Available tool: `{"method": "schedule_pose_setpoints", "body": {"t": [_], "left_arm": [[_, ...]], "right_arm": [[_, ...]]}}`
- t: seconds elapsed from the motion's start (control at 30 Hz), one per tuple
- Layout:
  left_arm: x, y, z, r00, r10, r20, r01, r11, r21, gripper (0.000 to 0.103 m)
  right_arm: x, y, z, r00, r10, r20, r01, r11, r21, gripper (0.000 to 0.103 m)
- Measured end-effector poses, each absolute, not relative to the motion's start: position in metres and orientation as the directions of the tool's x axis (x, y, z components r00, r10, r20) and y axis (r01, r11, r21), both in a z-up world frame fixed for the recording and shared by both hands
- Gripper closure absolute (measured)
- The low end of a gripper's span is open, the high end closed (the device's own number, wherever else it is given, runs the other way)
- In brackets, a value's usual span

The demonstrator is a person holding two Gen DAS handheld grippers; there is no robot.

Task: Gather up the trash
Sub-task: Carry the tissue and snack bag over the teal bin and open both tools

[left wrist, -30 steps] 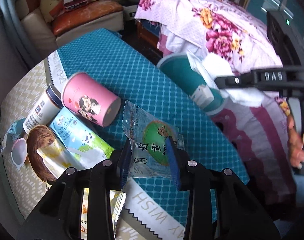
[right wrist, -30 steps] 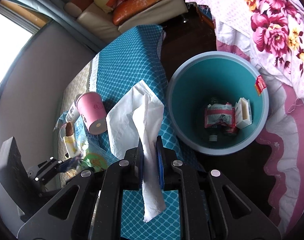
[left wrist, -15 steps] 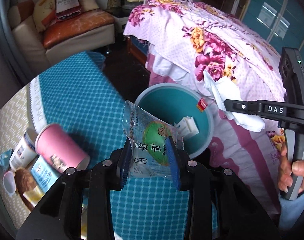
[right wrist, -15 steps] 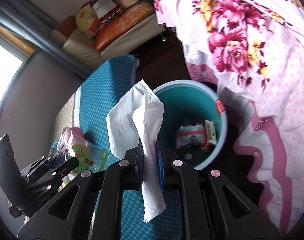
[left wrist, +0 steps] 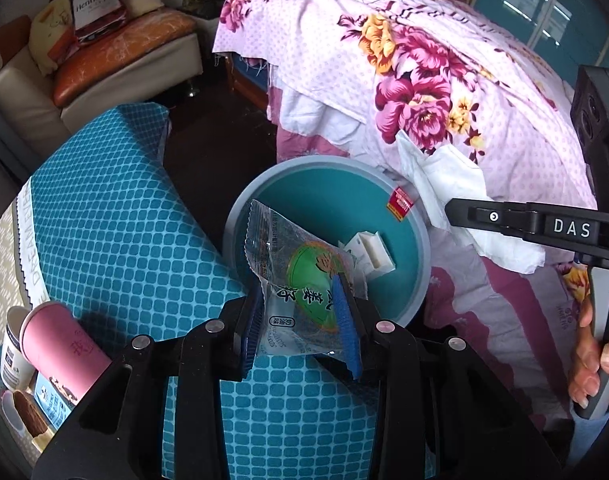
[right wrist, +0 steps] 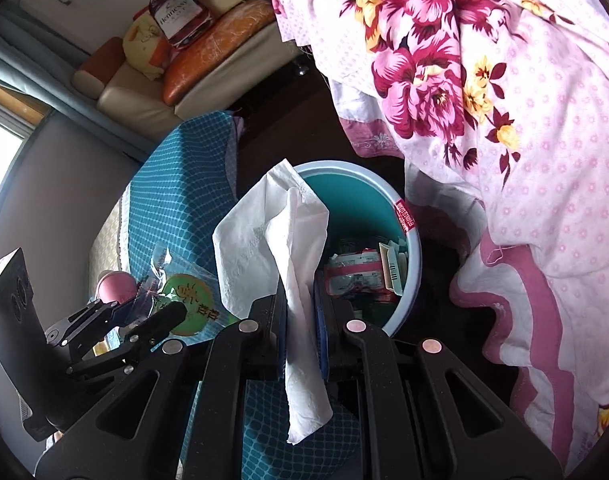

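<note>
My left gripper is shut on a clear snack wrapper with a green round print, held over the near rim of the teal trash bin. The right gripper is shut on a white tissue that drapes above and below its blue pads. In the left wrist view that tissue hangs from the right gripper over the bin's right rim. The bin holds several pieces of packaging. From the right wrist view the left gripper and its wrapper sit at the left.
A teal checked tablecloth covers the table beside the bin. A pink cup, a yoghurt pot and other wrappers lie at its left edge. A floral bedspread hangs right of the bin. A sofa stands behind.
Both grippers have swung from over the table toward the bin, each keeping its grip. The wrapper now hangs over the bin's rim and the tissue over its right side.
</note>
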State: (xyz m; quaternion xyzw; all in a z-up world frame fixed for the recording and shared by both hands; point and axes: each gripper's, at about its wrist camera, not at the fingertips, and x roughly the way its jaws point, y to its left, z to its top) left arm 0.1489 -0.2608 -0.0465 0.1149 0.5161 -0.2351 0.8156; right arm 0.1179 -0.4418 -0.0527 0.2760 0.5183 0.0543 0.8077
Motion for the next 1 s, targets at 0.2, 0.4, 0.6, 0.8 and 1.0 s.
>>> {"method": "schedule_pose_setpoints", "body": {"t": [0.2,0.4,0.6,0.8,1.0], "left_arm": [[0.153,-0.264,-0.058,0.340,-0.252,-0.906,0.504,0.862,-0.050,0.067],[0.156,-0.263,-0.064,0.332,-0.245,-0.911,0.499,0.865,-0.050,0.067],[0.155,-0.262,-0.063,0.346,-0.245,-0.906,0.494,0.868,-0.045,0.032],[0.151,-0.254,-0.063,0.344,-0.244,-0.907,0.477,0.877,-0.055,0.021],[0.145,-0.242,-0.058,0.342,-0.258,-0.904,0.456,0.886,-0.081,0.021]], "right_arm": [[0.125,-0.437,-0.060,0.437,0.374,-0.818,0.203,0.845,0.494,0.090],[0.129,-0.434,-0.062,0.431,0.372,-0.822,0.206,0.847,0.491,0.090],[0.130,-0.431,-0.063,0.427,0.374,-0.824,0.204,0.848,0.490,0.090],[0.131,-0.430,-0.065,0.421,0.372,-0.827,0.209,0.848,0.488,0.090],[0.133,-0.427,-0.067,0.411,0.372,-0.832,0.210,0.850,0.484,0.090]]}}
